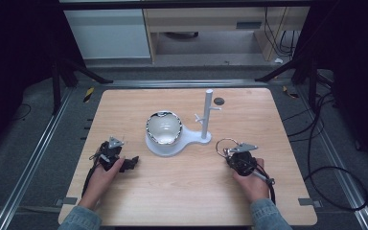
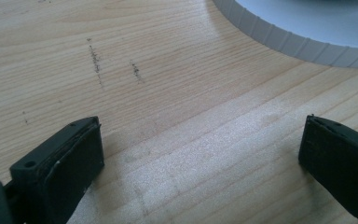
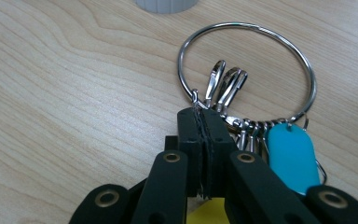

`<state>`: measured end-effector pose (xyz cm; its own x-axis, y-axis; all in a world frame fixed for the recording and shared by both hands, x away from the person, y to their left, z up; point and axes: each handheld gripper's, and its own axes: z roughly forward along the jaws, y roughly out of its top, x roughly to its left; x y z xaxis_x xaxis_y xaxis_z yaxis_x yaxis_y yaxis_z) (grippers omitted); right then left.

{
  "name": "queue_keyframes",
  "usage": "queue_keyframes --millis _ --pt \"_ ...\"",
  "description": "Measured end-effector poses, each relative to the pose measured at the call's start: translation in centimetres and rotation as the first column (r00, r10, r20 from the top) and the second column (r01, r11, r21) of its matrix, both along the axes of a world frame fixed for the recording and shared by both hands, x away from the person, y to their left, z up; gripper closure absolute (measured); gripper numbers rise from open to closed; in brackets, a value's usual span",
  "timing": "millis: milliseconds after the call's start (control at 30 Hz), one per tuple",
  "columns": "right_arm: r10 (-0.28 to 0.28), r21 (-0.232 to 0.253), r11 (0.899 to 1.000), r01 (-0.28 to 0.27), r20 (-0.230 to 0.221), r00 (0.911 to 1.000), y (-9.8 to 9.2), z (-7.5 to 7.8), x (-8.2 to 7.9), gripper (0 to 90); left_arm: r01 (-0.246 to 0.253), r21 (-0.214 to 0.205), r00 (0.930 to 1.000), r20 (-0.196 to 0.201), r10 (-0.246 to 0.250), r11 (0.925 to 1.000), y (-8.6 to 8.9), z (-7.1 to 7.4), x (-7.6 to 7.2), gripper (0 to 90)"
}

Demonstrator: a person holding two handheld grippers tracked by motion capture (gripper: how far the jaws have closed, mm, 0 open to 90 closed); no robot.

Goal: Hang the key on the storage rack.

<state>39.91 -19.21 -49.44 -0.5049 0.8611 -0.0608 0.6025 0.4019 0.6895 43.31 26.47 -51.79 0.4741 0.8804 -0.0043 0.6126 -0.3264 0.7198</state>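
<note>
A large silver key ring [image 3: 247, 65] lies on the wooden table [image 1: 182, 191], carrying several metal clips and a blue tag [image 3: 291, 156]. My right gripper [image 3: 204, 116] is shut on the ring's wire at its near edge, the two jaws pressed together. From above, the key ring [image 1: 225, 143] sits just in front of the right gripper [image 1: 230, 151], right of the white stand. My left gripper [image 2: 200, 144] rests low over bare wood with its jaws wide apart and nothing between them. In the high view the left gripper [image 1: 128, 161] lies at the table's left.
A white stand [image 1: 172, 144] with an upright post [image 1: 207, 115] and short pegs sits mid-table; a shiny-rimmed bowl [image 1: 164, 127] rests on its round base. The base's ribbed edge [image 2: 307, 37] lies ahead of the left gripper. A dark round spot [image 1: 219, 101] marks the far table.
</note>
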Motion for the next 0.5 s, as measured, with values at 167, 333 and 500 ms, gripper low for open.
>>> queue_keyframes --millis 167,333,500 --pt "0.002 -0.011 1.000 -0.002 0.004 1.0000 -0.1 0.0 0.0 88.6 0.000 0.001 1.0000 0.001 0.000 1.0000 0.0 0.0 0.0 0.0" --pt "0.015 -0.006 1.000 -0.015 0.036 0.9992 -0.3 0.6 -0.1 88.7 0.000 0.001 1.0000 0.000 0.000 1.0000 0.0 0.0 0.0 0.0" --pt "0.022 0.008 1.000 -0.023 0.067 0.9975 -0.5 1.3 -0.4 88.7 0.000 0.001 1.0000 0.000 0.000 1.0000 0.0 0.0 0.0 0.0"
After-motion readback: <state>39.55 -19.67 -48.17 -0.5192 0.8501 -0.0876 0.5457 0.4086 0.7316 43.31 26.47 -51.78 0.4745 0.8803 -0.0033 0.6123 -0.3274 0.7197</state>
